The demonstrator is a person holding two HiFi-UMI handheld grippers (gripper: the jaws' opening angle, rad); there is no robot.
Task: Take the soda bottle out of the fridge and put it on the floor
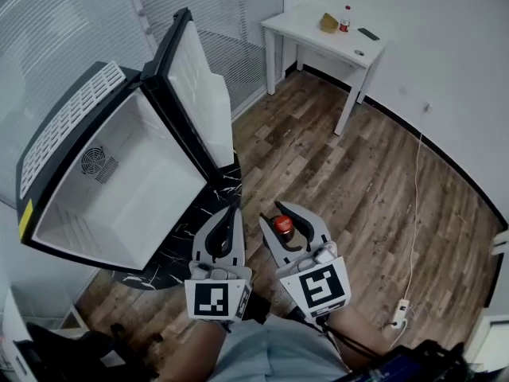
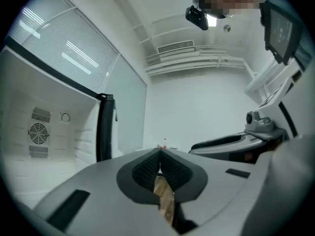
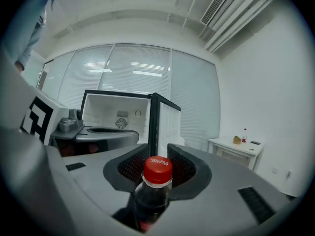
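Note:
The soda bottle [image 1: 283,226], dark with a red cap, sits upright between the jaws of my right gripper [image 1: 280,213], which is shut on it below the neck. In the right gripper view the bottle [image 3: 156,181] fills the gap at the back of the right gripper [image 3: 158,149]. My left gripper [image 1: 232,209] hangs beside it, shut and empty, its pads meeting at the left gripper [image 2: 159,154] tip. Both are held over the wooden floor [image 1: 342,173], in front of the open fridge [image 1: 119,181], whose white inside shows nothing.
The fridge door [image 1: 199,86] stands swung open toward the room. A black marbled mat [image 1: 179,241] lies under the fridge. A white table [image 1: 306,32] at the far wall carries a small bottle [image 1: 345,18]. A white cable [image 1: 414,213] runs to a power strip [image 1: 400,313].

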